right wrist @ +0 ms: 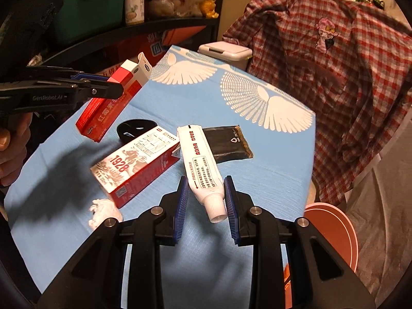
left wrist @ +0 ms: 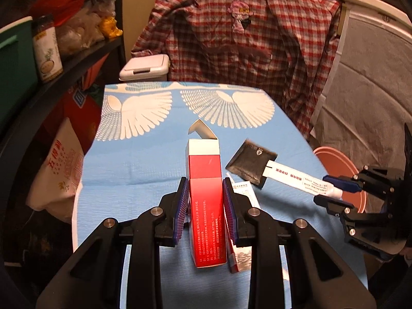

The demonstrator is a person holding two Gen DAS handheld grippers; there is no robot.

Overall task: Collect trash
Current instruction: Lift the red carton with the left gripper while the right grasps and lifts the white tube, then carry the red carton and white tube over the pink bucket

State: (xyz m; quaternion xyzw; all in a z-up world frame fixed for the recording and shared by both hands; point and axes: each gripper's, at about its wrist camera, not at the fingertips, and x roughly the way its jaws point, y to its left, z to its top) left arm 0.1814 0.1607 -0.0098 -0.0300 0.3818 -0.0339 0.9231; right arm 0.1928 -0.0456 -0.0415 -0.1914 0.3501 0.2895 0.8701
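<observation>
A slim red-and-white cardboard carton (left wrist: pixel 205 206), top flap open, hangs above the blue cloth-covered table (left wrist: pixel 144 159), pinched by the left gripper (left wrist: pixel 204 203). The right gripper (right wrist: pixel 206 200) clamps a white squeeze tube (right wrist: pixel 202 170), a flat black sachet (right wrist: pixel 226 143) stuck to its far end. A red-and-white "1928" box (right wrist: pixel 136 164) lies on the cloth below.

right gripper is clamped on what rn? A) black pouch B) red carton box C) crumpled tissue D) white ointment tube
D: the right gripper has its blue pads pressed on the neck of the white ointment tube, with the cap toward the camera; the left wrist view also shows that tube lifted off the blue tablecloth.
</observation>
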